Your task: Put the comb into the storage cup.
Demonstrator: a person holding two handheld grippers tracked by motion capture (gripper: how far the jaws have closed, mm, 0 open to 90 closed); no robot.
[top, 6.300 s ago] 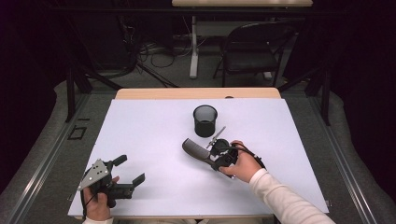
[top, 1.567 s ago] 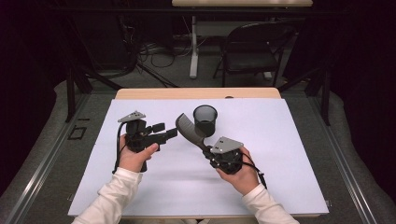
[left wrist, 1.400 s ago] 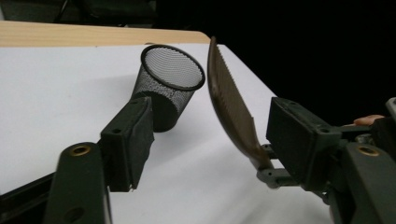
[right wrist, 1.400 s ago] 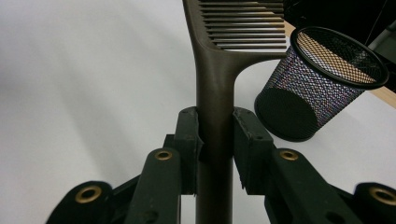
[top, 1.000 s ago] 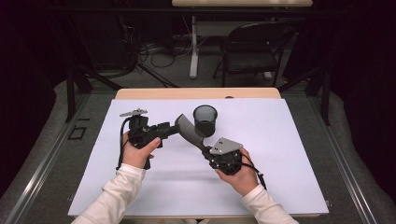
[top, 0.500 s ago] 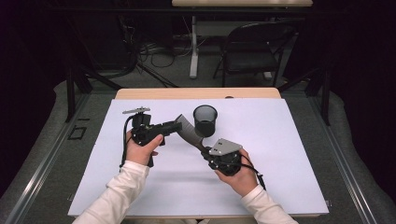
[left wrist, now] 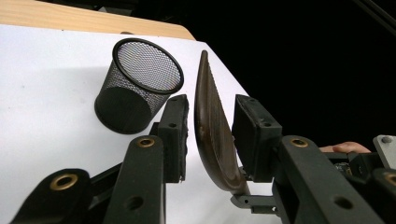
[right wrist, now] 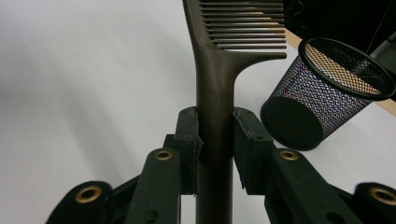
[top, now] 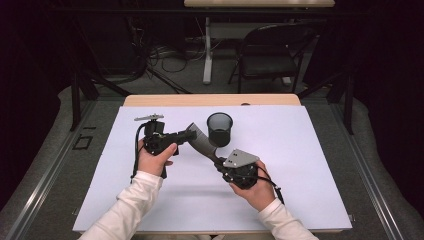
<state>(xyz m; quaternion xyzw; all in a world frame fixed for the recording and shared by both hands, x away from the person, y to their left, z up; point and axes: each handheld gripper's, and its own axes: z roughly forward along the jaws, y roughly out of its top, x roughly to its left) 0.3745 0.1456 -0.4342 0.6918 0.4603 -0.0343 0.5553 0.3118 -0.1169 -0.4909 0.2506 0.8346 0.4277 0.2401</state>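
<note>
Between both grippers, the brown comb point(top: 201, 142) slants up-left: right gripper point(top: 220, 162) clamps its handle, left gripper point(top: 186, 135) has just been closing around its toothed end, pads not yet pressing.

My dark brown plastic comb point(left wrist: 212, 135) looks smooth, glossy; the black wire-mesh cup point(left wrist: 137, 84) matt; white table cover point(top: 300, 165) papery.

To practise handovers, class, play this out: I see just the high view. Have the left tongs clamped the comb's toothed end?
Observer: Not quite. The left tongs have just been closing around the comb, but a slit shows beside one pad.
Operator: Do the right tongs hold firm?
Observer: Yes, both pads of the right tongs press on the handle.
Operator: Anything in the mesh cup?
Observer: The left gripper view looks into the mesh cup: bare mesh, nothing inside.
</note>
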